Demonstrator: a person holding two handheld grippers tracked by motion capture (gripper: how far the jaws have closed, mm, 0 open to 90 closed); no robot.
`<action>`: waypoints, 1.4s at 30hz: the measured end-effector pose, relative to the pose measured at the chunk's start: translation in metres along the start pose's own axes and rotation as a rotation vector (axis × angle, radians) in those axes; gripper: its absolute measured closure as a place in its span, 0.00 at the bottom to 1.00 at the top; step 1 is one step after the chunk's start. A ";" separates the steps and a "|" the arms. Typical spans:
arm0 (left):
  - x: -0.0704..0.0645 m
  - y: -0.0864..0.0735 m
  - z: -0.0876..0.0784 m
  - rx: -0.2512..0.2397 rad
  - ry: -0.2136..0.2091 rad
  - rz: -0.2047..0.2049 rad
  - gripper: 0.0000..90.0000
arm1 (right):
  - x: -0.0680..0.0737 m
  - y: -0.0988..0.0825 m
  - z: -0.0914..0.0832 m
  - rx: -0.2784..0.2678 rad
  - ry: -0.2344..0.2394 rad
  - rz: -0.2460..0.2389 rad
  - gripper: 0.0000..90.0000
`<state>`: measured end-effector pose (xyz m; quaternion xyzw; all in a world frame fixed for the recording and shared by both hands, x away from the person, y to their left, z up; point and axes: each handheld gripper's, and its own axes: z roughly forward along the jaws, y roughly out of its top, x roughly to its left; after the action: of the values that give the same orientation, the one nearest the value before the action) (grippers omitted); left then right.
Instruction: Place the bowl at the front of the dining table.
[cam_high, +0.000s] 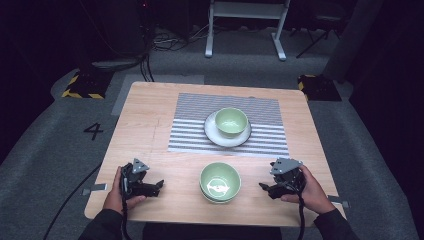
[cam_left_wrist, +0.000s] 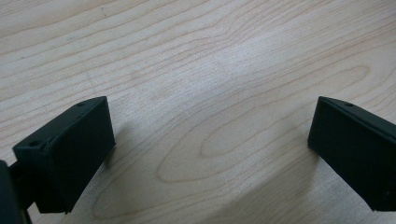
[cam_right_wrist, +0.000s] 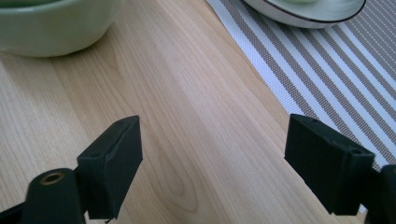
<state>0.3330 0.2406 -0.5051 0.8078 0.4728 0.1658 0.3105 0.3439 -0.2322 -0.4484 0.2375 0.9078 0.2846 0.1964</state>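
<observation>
A pale green bowl (cam_high: 231, 121) sits on a white plate (cam_high: 214, 134) on a grey striped placemat (cam_high: 270, 122) in the middle of the wooden table (cam_high: 150, 115). Nearer the front stands a stack of green bowls (cam_high: 220, 182); its side (cam_right_wrist: 51, 28) appears at the top left of the right gripper view, with the plate rim (cam_right_wrist: 303, 16) at the top right. My left gripper (cam_high: 159, 187) rests low at the front left, open and empty, over bare wood (cam_left_wrist: 210, 135). My right gripper (cam_high: 263, 188) is at the front right, open and empty (cam_right_wrist: 212, 154), pointing toward the stack.
The table's front edge (cam_high: 210, 219) runs just behind both hands. On the floor beyond stand a white frame's legs (cam_high: 245, 30), cables (cam_high: 145, 65) and yellow-black marked blocks (cam_high: 82, 85).
</observation>
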 end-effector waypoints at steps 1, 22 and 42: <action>0.000 0.000 0.000 -0.001 0.000 -0.001 0.00 | 0.000 0.000 0.000 0.000 0.000 0.000 0.21; 0.000 0.000 0.000 0.001 -0.002 0.003 0.00 | -0.011 -0.046 0.002 -0.043 -0.013 0.139 0.20; 0.000 0.000 0.000 0.001 -0.002 0.002 0.00 | -0.032 -0.093 -0.008 -0.110 -0.049 0.353 0.22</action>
<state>0.3337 0.2406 -0.5050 0.8086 0.4715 0.1651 0.3106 0.3359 -0.3201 -0.4920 0.3888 0.8300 0.3581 0.1782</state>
